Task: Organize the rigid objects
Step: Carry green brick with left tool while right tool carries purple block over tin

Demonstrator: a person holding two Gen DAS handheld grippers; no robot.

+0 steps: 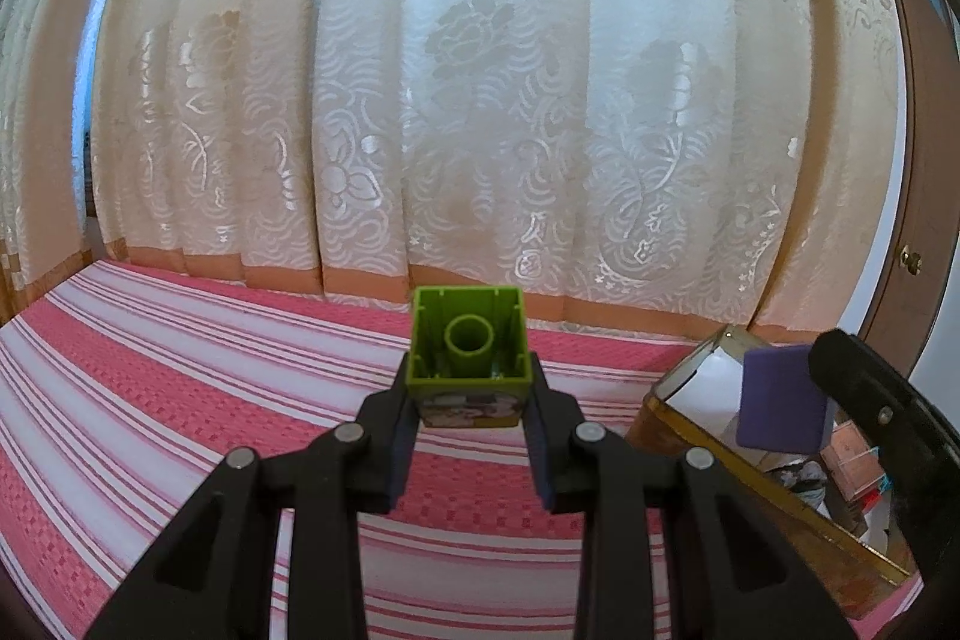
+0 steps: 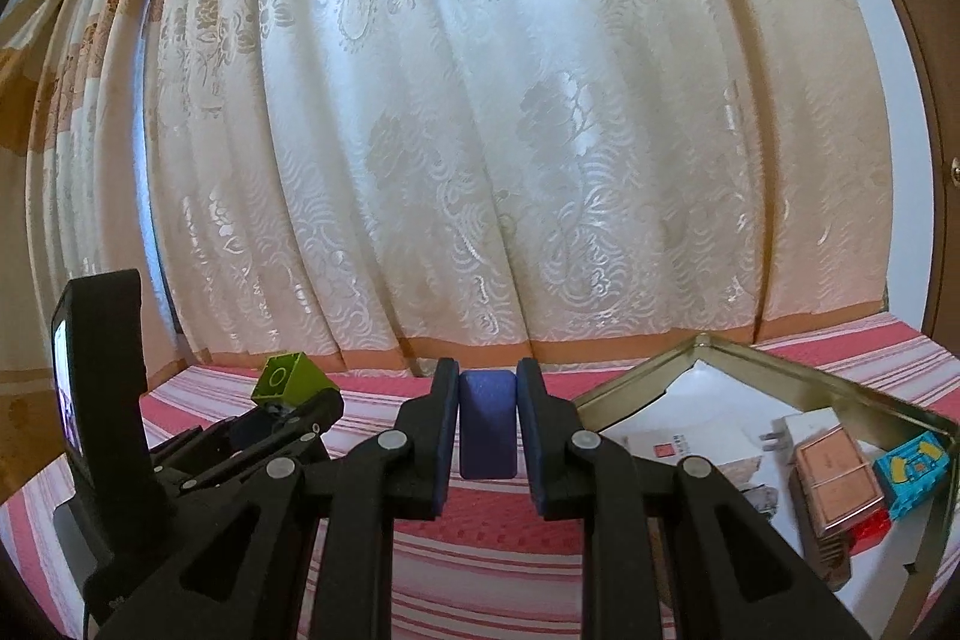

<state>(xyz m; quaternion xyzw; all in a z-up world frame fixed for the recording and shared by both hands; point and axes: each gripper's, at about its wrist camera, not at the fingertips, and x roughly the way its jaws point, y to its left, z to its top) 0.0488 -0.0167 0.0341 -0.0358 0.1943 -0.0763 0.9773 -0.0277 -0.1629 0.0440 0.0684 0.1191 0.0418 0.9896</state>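
My left gripper (image 1: 471, 394) is shut on a green hollow toy brick (image 1: 469, 340), held above the striped cloth with its open underside facing the camera. It also shows in the right wrist view (image 2: 288, 379) at the left. My right gripper (image 2: 487, 400) is shut on a blue-purple block (image 2: 487, 421), held above the cloth. In the left wrist view that block (image 1: 783, 397) hangs at the right, over the metal tin (image 1: 696, 370).
A red and white striped cloth (image 1: 180, 370) covers the surface. A gold-rimmed tin (image 2: 780, 358) at the right holds a copper-coloured box (image 2: 837, 478), a cyan and yellow brick (image 2: 912, 469), a white plug (image 2: 804, 427) and papers. Cream curtains (image 2: 480, 130) hang behind.
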